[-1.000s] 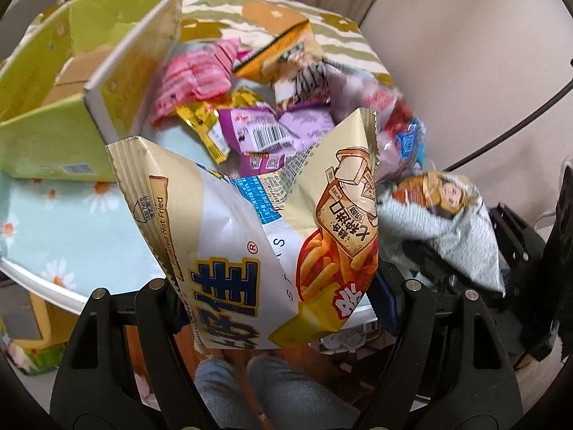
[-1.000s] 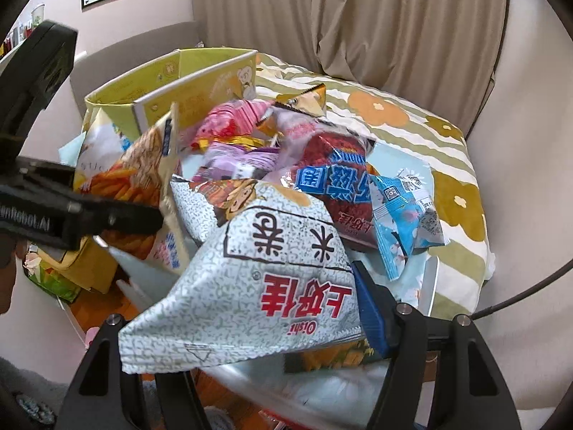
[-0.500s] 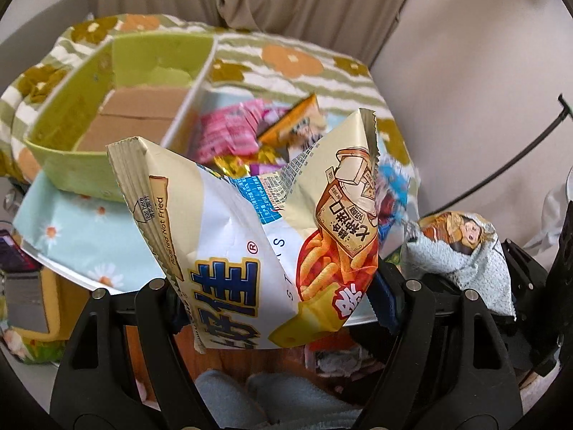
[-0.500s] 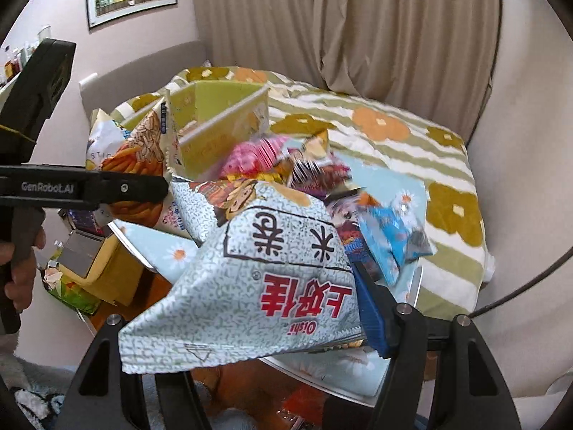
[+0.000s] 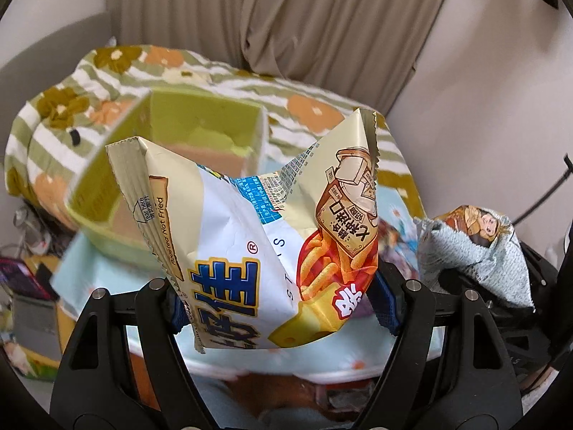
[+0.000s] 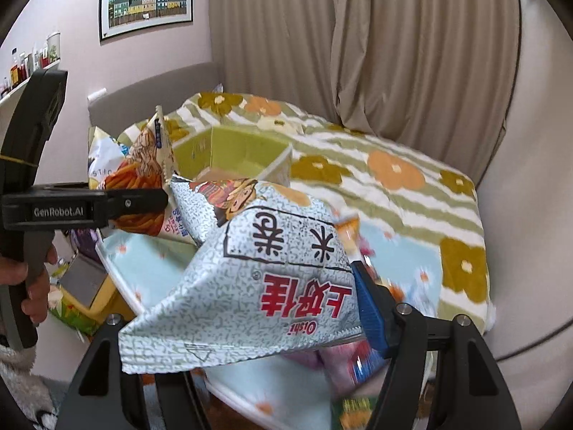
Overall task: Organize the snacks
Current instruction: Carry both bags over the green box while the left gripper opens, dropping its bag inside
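My left gripper [image 5: 283,308] is shut on a cream and white snack bag with blue characters and orange sticks [image 5: 250,243], held up in the air. The same bag [image 6: 143,179] shows at the left of the right wrist view, with the left gripper tool [image 6: 89,208] in a hand. My right gripper [image 6: 243,326] is shut on a pale grey-green crackle-pattern bag with red characters [image 6: 265,279]; that bag [image 5: 476,251] appears at the right of the left wrist view. A green open cardboard box [image 5: 186,165] stands beyond both bags.
The box [image 6: 236,150] sits on a light blue floral table [image 5: 82,279] against a bed with a striped flower blanket [image 6: 394,172]. More snack packets [image 6: 358,358] lie blurred under the right bag. Curtains and walls stand behind; clutter lies on the floor at left.
Both grippers have risen with their bags; the table, the snack pile and the box have dropped lower and farther in both views. Grips unchanged.
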The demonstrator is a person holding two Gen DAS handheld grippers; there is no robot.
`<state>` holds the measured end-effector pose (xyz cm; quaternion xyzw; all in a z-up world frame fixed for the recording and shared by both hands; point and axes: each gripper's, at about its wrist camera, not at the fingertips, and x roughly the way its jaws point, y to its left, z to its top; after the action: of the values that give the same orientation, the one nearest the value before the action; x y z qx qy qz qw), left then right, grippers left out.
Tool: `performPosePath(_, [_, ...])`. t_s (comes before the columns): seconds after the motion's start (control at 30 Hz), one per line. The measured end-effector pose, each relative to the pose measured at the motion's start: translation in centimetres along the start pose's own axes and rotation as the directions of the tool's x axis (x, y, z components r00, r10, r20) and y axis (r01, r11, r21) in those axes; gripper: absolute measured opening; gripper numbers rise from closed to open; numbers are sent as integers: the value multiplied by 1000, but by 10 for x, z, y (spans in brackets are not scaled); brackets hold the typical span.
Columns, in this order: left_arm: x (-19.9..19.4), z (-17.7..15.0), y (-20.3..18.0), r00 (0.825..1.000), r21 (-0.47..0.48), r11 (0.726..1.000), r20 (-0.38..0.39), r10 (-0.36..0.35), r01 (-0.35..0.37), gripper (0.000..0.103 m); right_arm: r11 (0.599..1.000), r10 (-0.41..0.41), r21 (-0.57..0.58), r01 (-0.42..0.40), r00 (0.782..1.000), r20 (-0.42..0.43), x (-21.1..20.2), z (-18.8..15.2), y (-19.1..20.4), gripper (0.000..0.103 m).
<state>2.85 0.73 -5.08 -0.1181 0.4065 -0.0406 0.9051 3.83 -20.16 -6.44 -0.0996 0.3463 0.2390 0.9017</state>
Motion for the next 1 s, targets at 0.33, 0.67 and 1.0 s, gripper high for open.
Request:
performPosePath(0.33, [36, 105, 102, 1000, 29, 999, -12, 17, -16, 75, 996, -32, 86, 33, 999, -13, 90, 108, 50, 63])
performPosePath(0.67, [123, 174, 177, 992, 89, 996, -128, -14, 26, 75, 964, -90, 233, 125, 984, -152, 186, 165, 69, 63])
performPosePath(1.0, [217, 183, 195, 968, 133, 991, -251, 10, 25, 76, 943, -102, 290, 165, 970, -221, 243, 174, 62, 63])
